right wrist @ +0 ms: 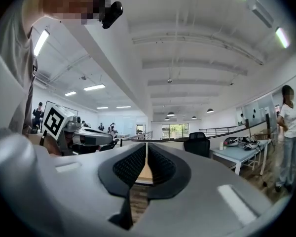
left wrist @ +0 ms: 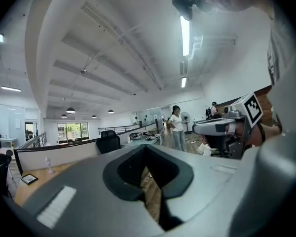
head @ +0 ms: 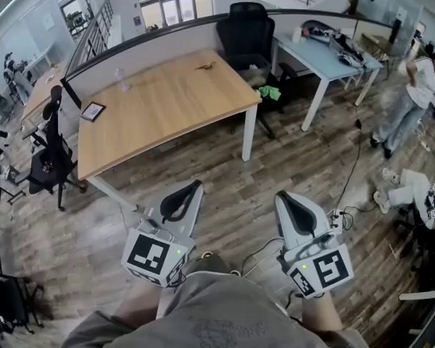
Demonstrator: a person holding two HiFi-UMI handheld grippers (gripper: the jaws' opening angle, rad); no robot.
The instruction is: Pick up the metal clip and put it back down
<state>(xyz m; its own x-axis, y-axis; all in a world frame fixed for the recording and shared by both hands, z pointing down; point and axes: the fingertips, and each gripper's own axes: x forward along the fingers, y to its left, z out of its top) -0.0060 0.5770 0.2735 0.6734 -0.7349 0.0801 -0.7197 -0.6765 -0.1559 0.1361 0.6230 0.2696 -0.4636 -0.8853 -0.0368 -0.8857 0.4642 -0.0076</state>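
Claws first: my left claw (head: 196,185) and right claw (head: 281,196) hang level by my waist, both closed on nothing. Across the floor (head: 290,151) stands the counter (head: 159,118). What I take for the metal clip (head: 205,66) lies near its far edge, so picking up and setting down are both still ahead.

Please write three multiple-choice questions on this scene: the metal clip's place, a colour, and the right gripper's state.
1. Where does the metal clip lie? A on the wooden table; B in a box; C in a drawer.
2. What colour is the office chair behind that table? A red; B black; C white.
3. How is the right gripper? A wide open; B shut on the clip; C shut, empty.
Answers: 1 A, it rests near the table's far edge; 2 B, its seat and back are black; 3 C, its pads meet with nothing between.
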